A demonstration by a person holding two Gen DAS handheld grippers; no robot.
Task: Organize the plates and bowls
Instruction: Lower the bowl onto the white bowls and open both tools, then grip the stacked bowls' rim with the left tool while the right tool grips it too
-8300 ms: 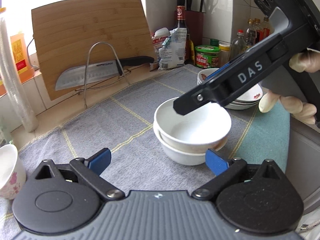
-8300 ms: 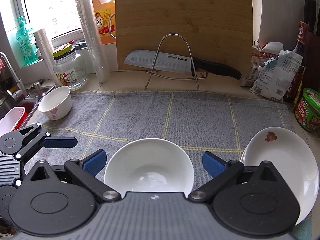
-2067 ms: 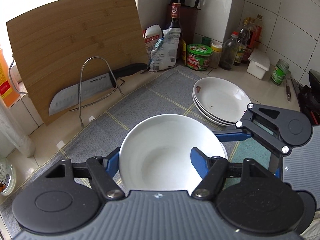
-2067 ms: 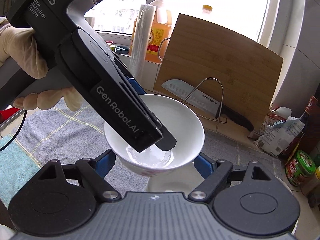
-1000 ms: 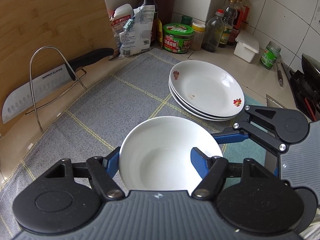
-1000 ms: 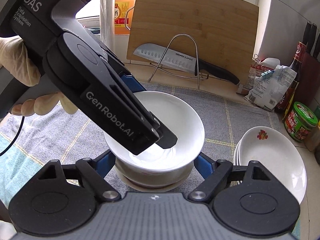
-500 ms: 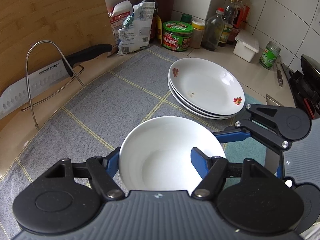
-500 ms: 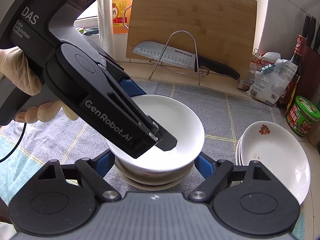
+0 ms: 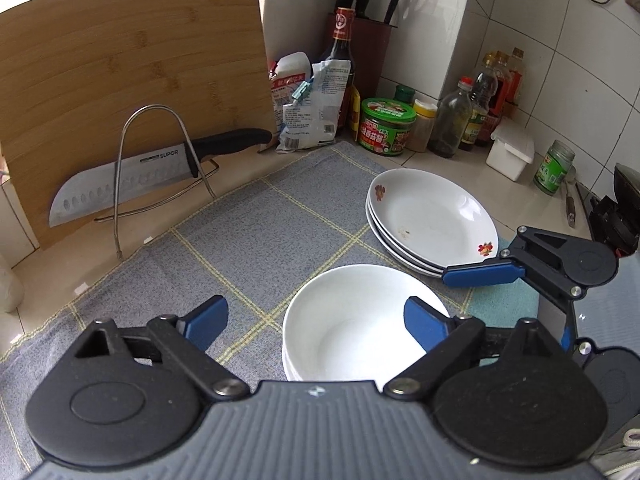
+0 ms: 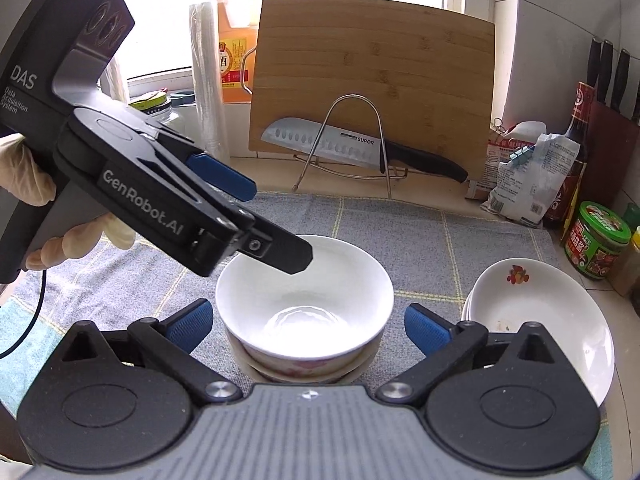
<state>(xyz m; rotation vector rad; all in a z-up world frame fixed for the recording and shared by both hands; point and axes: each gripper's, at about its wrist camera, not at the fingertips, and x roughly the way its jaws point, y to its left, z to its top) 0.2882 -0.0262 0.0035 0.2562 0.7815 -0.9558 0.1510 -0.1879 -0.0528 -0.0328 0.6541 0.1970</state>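
Seemingly nearly done: bowls (image 10: 304, 312) are sitting nested on the desk's cloth (image 9: 248, 240), just beside stacked plates (image 9: 432, 216). Left gripper (image 9: 316, 322) and right gripper (image 10: 308, 326) are hovering, fingers spread, holding nothing.

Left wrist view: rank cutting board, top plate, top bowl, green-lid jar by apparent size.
1. cutting board
2. top plate and top bowl: look alike; the bowl is nearer and partly hidden, so unranked.
3. green-lid jar
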